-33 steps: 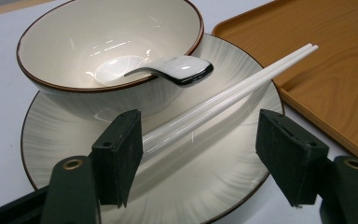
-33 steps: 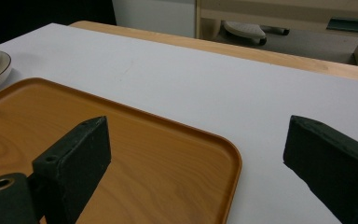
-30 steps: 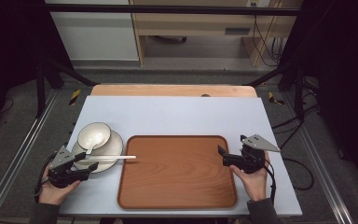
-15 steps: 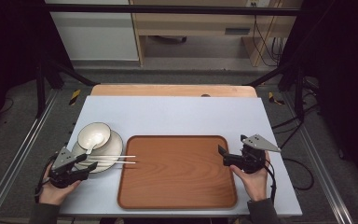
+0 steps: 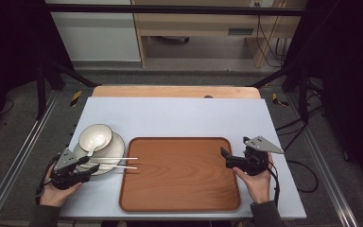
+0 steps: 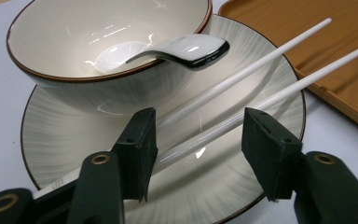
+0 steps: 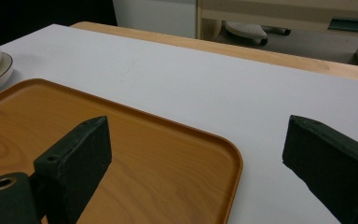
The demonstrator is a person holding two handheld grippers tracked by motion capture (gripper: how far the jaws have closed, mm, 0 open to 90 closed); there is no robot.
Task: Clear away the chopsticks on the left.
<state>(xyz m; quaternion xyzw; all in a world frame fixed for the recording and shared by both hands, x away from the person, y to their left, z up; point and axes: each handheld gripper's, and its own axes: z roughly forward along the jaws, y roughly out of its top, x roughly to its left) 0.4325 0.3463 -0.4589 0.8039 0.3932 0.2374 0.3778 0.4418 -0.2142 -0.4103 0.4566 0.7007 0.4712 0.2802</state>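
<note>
A white bowl [image 5: 96, 136] [image 6: 65, 28] sits on a grey ribbed plate [image 5: 116, 144] [image 6: 65, 130] at the table's left, and a white spoon [image 6: 186, 49] rests in it with the handle over the rim. Two white chopsticks [image 5: 116, 159] [image 6: 261, 65] lie across the plate, their tips reaching over the left edge of the brown wooden tray [image 5: 179, 175] [image 7: 144, 154]. My left gripper [image 5: 92, 167] [image 6: 198, 135] is open at the plate's near edge, its jaws on either side of the chopsticks' near ends. My right gripper [image 5: 224, 159] [image 7: 196, 140] is open and empty over the tray's right edge.
The tray lies bare in the middle of the light blue table top [image 5: 179, 118]. A wooden strip [image 5: 175, 91] runs along the table's far edge. Metal rails [image 5: 19, 151] flank the table, and cables [image 5: 307, 170] trail on the floor at the right.
The chopsticks, close together as one line a second ago, now lie spread apart on the plate. My left gripper has drawn back slightly. The right gripper has not moved.
</note>
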